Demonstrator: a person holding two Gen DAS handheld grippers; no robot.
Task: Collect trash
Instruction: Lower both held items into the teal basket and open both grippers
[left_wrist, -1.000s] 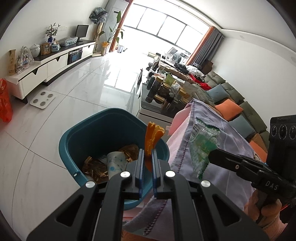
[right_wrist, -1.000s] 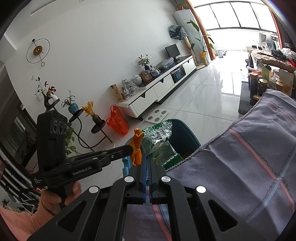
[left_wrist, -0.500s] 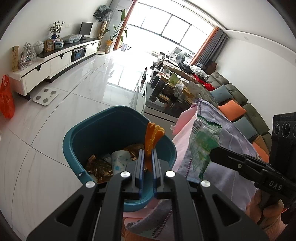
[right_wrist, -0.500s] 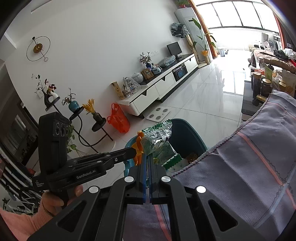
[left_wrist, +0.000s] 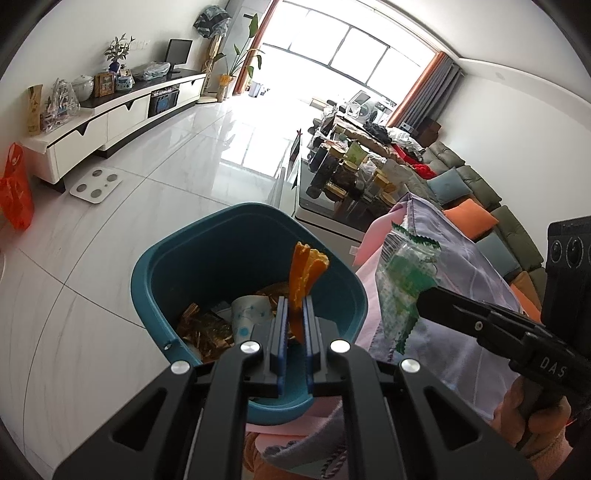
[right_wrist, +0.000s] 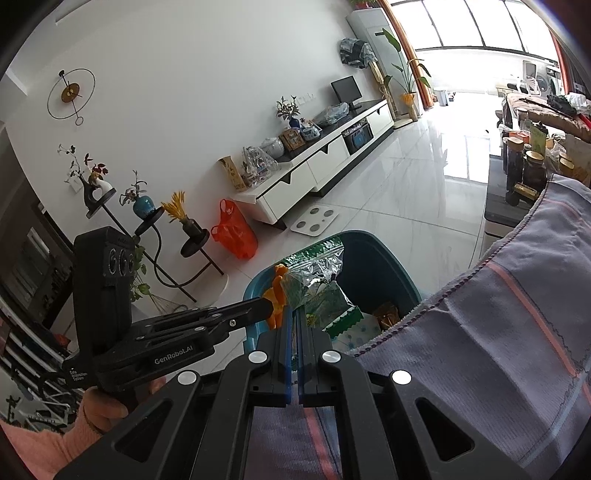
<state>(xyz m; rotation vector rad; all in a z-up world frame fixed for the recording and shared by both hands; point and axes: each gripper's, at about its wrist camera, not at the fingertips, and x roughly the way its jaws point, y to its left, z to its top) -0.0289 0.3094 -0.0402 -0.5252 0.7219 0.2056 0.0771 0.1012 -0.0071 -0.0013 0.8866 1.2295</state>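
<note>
From the left wrist, the left gripper is clenched on a strip of orange peel, which stands up out of the blue pads and leans a little to the right. The peel hangs over the open teal bin that sits on the white tiled floor. Inside the bin lie a paper cup and brown wrappers. To the right, the right gripper comes in from the side, its tips pinching a clear plastic bag with green print. That bag hangs beside the bin's right rim, in front of a lilac cloth draped over the table edge. A hand holds the right gripper's grip.

From the right wrist, the right gripper is closed tight on the same plastic bag, which rises from its tips above the bin. The left gripper reaches in from the left with the orange peel at its tip, just beside the bag and close to touching it. The cloth fills the lower right.
</note>
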